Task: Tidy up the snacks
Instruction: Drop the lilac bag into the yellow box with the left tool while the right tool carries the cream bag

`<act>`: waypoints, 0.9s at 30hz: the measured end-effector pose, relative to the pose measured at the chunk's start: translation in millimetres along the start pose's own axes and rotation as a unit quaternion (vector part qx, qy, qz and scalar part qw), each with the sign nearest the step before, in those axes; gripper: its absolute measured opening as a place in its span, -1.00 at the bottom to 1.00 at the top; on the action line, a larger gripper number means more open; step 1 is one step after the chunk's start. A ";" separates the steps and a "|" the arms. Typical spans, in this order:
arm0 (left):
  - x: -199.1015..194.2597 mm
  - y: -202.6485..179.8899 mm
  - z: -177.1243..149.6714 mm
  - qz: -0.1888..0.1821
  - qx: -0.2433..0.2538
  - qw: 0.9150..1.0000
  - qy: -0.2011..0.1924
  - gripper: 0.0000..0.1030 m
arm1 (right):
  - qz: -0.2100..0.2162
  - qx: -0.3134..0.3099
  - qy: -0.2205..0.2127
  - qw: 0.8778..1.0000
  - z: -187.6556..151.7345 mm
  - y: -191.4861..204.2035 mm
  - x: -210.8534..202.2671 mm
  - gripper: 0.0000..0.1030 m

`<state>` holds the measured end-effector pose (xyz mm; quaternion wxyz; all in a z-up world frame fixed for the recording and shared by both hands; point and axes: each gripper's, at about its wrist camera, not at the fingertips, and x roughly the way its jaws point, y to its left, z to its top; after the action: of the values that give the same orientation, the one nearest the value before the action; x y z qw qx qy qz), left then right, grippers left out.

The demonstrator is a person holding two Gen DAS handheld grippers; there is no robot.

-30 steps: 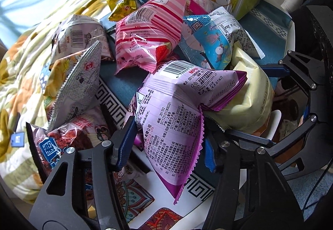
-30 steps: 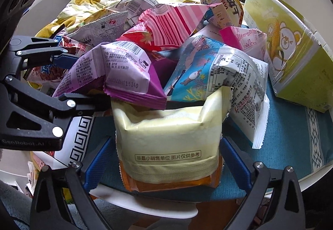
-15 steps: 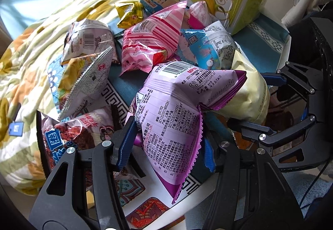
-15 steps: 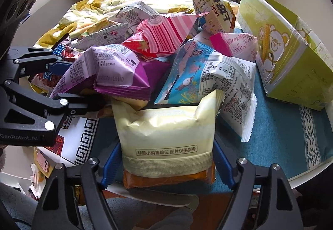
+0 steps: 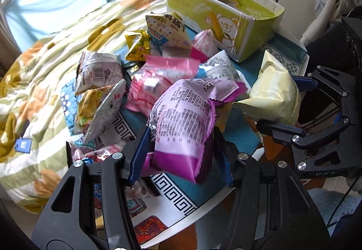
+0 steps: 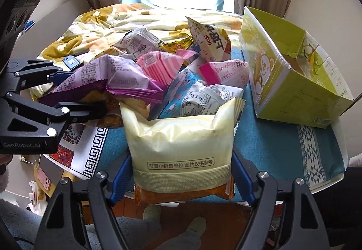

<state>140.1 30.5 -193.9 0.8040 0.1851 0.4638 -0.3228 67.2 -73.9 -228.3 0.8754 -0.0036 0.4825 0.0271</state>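
Bed (image 5: 45,82) with floral quilt behind, low table (image 6: 282,150) with teal cloth in front of it. Green box (image 6: 294,82) on table's far right corner in the right wrist view, open top tilted up and toward the camera, long axis running away from the camera.

Snack pile (image 5: 158,69) at table centre, left of box: pink striped bag, blue bag, silver bags, gold packet, all overlapping.

Yellow bag (image 6: 181,143) gripped by right gripper (image 6: 181,177), pads pressing both side edges near the bottom. Bag upright, long axis vertical, sealed top edge pointing up and away, orange band at the bottom. It hangs over the table's near edge, clear of the cloth.

Purple bag (image 5: 181,123) clamped in left gripper (image 5: 181,159), pads on both sides of its lower end. Long axis runs away from the camera along the fingers, serrated seal pointing right. Held above the pile, just beside the yellow bag.
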 end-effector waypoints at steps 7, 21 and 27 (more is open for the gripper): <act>-14.8 -5.8 12.9 -0.006 -0.013 1.000 -0.023 -0.06 | -0.013 0.027 -0.020 0.999 1.3 -24.6 -27.6 0.45; -65.5 -0.6 109.8 0.019 -0.049 0.990 -0.133 -0.07 | -0.025 0.041 -0.086 0.995 56.6 -78.7 -79.1 0.44; -53.4 -20.5 185.3 0.045 -0.086 0.980 -0.174 -0.07 | -0.010 0.021 -0.117 0.993 101.9 -137.3 -91.5 0.44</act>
<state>222.8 -76.4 -54.7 0.8990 0.0768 0.3339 -0.2726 111.5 -211.7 -99.3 0.9261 0.0131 0.3769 0.0089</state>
